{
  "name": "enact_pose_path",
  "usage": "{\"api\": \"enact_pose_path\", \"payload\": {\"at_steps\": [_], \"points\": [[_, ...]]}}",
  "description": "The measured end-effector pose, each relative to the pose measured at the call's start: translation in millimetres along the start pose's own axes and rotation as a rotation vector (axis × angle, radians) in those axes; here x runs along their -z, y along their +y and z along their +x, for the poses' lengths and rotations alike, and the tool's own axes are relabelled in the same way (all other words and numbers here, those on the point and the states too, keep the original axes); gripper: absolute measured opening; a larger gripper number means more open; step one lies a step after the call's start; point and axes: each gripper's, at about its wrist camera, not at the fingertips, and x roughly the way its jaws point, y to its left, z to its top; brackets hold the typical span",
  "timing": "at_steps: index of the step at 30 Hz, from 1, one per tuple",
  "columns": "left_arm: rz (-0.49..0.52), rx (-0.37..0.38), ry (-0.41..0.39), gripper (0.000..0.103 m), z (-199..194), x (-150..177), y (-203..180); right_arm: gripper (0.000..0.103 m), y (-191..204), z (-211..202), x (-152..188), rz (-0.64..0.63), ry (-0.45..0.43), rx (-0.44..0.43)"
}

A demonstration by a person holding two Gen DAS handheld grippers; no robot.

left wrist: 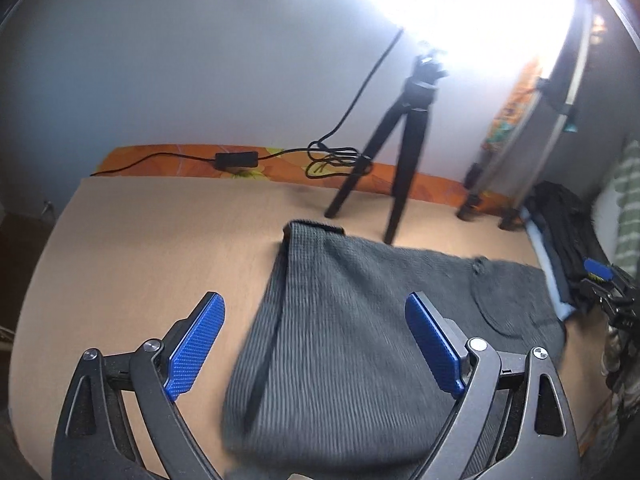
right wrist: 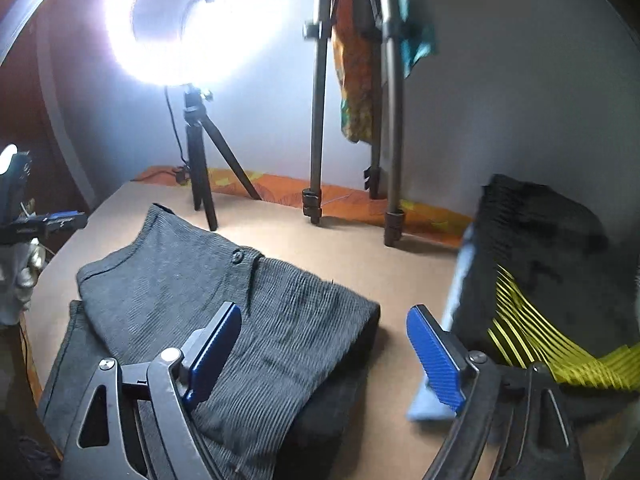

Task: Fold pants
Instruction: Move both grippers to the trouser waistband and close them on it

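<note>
Dark grey ribbed pants lie folded on the tan table; they also show in the right wrist view, with a button near the waistband. My left gripper is open and empty, hovering over the pants' near left part. My right gripper is open and empty, above the folded right edge of the pants. The right gripper shows at the far right of the left wrist view, and the left gripper at the far left of the right wrist view.
A black tripod with a bright ring light stands on the tan table behind the pants. A grey tripod stands further right. A stack of dark clothes with yellow stripes lies at the right. A cable runs along the orange back strip.
</note>
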Motion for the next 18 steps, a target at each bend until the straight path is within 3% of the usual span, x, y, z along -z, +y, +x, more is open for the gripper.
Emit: {"api": "enact_pose_path", "payload": {"at_steps": [7, 15, 18], "points": [[0.021, -0.030, 0.079, 0.091, 70, -16, 3, 0.086, -12, 70, -19, -0.036, 0.100, -0.023], [-0.006, -0.054, 0.147, 0.092, 118, -20, 11, 0.086, -3, 119, -21, -0.130, 0.190, -0.054], [0.003, -0.071, 0.135, 0.092, 125, -16, 10, 0.086, -4, 135, -16, -0.146, 0.234, -0.052]]}}
